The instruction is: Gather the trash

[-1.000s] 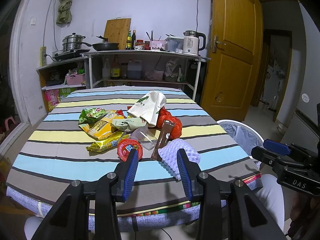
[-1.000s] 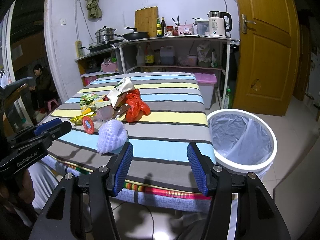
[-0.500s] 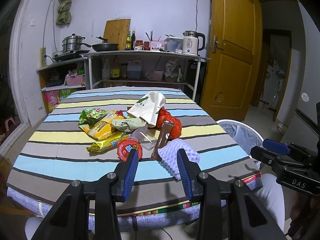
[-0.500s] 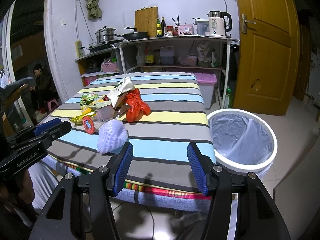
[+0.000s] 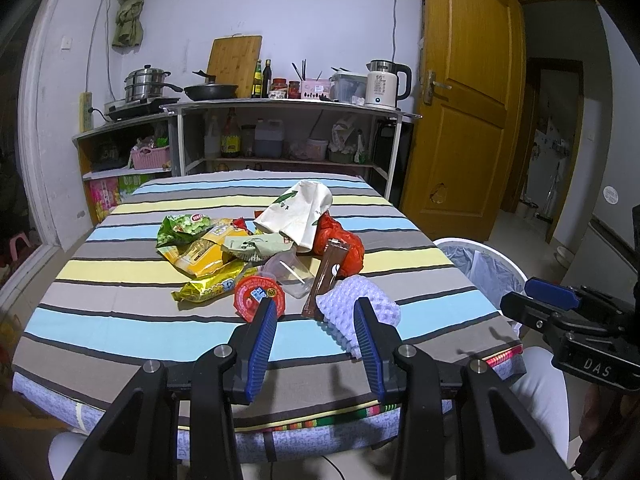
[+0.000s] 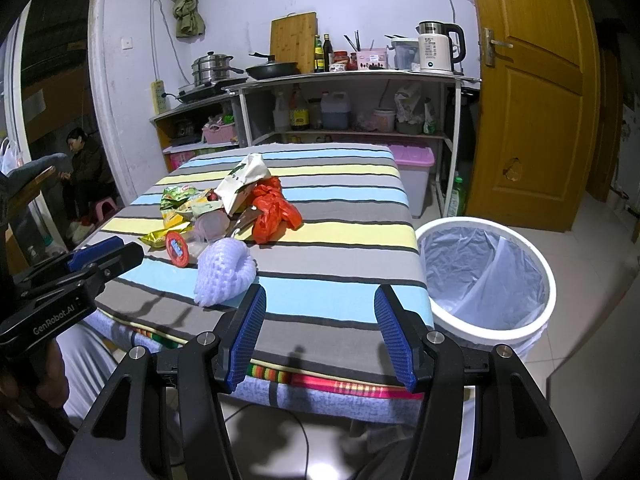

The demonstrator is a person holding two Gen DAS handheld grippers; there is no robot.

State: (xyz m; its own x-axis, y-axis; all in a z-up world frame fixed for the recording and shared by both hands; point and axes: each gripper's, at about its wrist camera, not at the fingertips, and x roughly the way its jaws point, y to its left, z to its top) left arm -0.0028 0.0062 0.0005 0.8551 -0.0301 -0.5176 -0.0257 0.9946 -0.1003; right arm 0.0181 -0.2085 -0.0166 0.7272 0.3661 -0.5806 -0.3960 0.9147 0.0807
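Lying in a loose heap on the striped table (image 5: 120,280) is the trash: a green snack bag (image 5: 182,229), a yellow packet (image 5: 200,256), a second yellow wrapper (image 5: 210,289), a pale green wrapper (image 5: 256,246), a clear plastic cup (image 5: 290,276), a red round lid (image 5: 256,295), a brown sachet (image 5: 326,276), a red plastic bag (image 5: 344,246) and a white paper bag (image 5: 300,212) leaning on top. A lilac foam net (image 5: 352,310) sits nearest the table's front edge, touching the sachet.

The left gripper (image 5: 316,312) hovers over the near part of the table, its blue fingers (image 5: 262,344) apart with nothing between them; in its view the lid shows just past one fingertip and the foam net past the other, neither touched.

The right gripper (image 6: 320,300) hangs at the table's near corner, its blue fingers (image 6: 394,340) spread wide and empty. The foam net (image 6: 224,272) lies just beyond its left fingertip, apart from it.

A white bin (image 6: 548,300) with a pale plastic liner stands on the floor beside the table, to the right of the heap, with only the liner showing inside.

Behind the table stand shelves (image 5: 280,108) carrying pots, bottles, a cutting board and a kettle (image 5: 384,84), next to a wooden door (image 5: 464,120). In the right wrist view a person (image 6: 82,168) sits on a low stool beyond the far left doorway.
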